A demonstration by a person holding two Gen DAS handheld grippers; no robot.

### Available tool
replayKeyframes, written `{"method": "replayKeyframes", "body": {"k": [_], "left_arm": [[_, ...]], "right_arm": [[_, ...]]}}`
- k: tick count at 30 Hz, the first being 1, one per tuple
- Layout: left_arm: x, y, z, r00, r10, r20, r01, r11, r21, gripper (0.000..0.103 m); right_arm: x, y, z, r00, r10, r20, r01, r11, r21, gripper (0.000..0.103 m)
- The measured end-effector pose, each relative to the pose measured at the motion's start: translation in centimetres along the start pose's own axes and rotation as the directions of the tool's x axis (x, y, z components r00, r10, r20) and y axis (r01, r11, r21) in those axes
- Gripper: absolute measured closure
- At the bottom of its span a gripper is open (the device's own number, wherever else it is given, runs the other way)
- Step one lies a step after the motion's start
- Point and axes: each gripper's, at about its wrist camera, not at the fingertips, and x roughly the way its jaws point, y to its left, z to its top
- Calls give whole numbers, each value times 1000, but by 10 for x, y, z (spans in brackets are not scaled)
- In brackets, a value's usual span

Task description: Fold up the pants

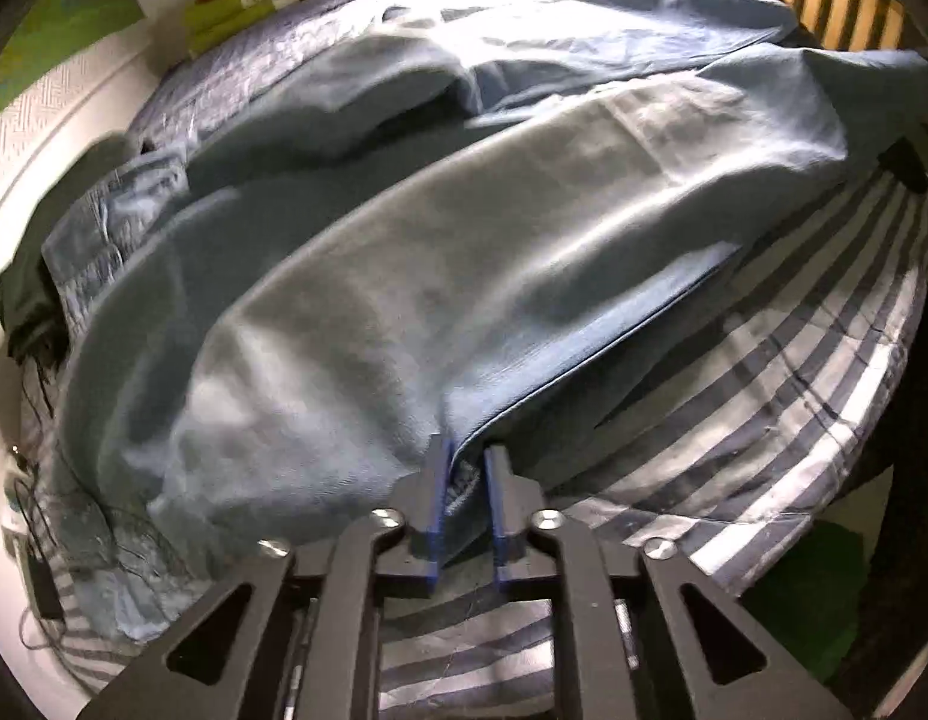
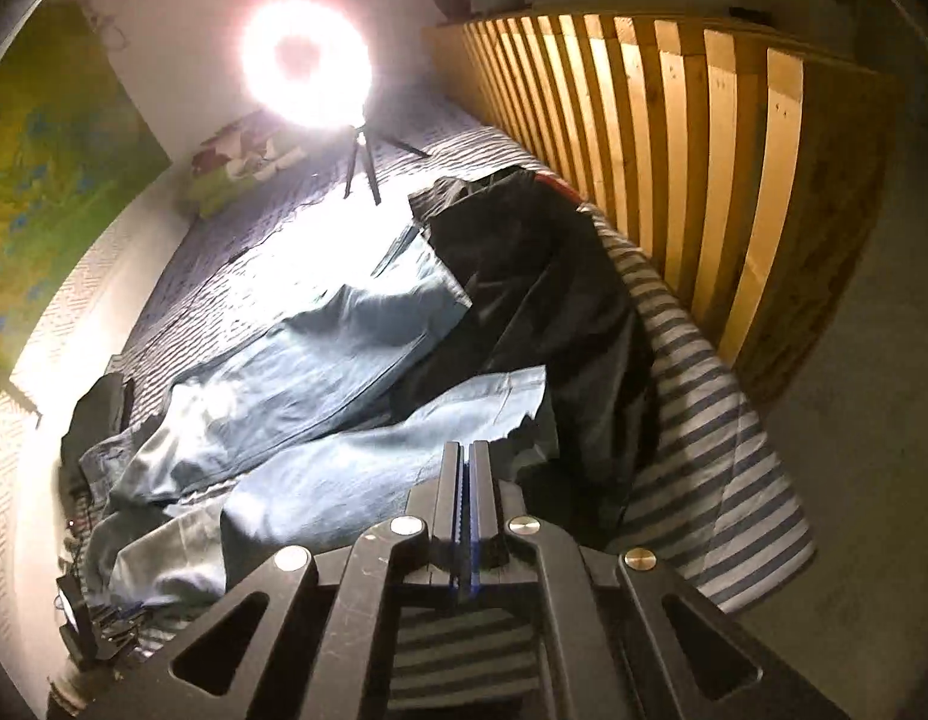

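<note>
Light blue pants (image 1: 404,276) lie spread across the bed, one leg folded over into a raised ridge. My left gripper (image 1: 466,480) is shut on a seamed edge of the pants, and blue cloth shows between its blue pads. In the right wrist view the pants (image 2: 320,360) stretch from the waist at the left to a leg end near the fingertips. My right gripper (image 2: 466,456) has its pads pressed together, and the hem of the nearer leg (image 2: 511,408) pulls up to its tips, pinched there.
A dark garment (image 2: 553,300) lies under and beside the pants. The striped bedsheet (image 2: 703,450) runs along a wooden slatted frame (image 2: 703,180). A bright ring light on a tripod (image 2: 305,60) stands on the bed's far end by a green pillow (image 2: 236,174). Cables (image 2: 92,618) lie at the left.
</note>
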Motion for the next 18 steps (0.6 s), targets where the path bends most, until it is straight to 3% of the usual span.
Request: {"method": "replayKeyframes", "body": {"k": [8,10,13,16,18], "left_arm": [[-77,23,-11,991,-67,112,71,997,-25,96],[-82,20,-16,993,-83,88,85,996,-15,96],[-72,10,-35,997,-77,20,76,996,48,96],[-56,1,-50,993,-101,-63,106,992,71,90],[-54,2,-51,988,-117,-98,123,991,56,88]], "right_arm": [[-4,-12,20,998,-60,23,60,998,1,102],[0,-16,15,995,-105,3,105,994,-10,103],[20,-30,-11,982,-157,-103,153,987,-47,103],[44,-47,-55,946,-240,-217,218,969,-117,102],[50,-55,-69,938,-252,-237,224,965,-138,102]]}}
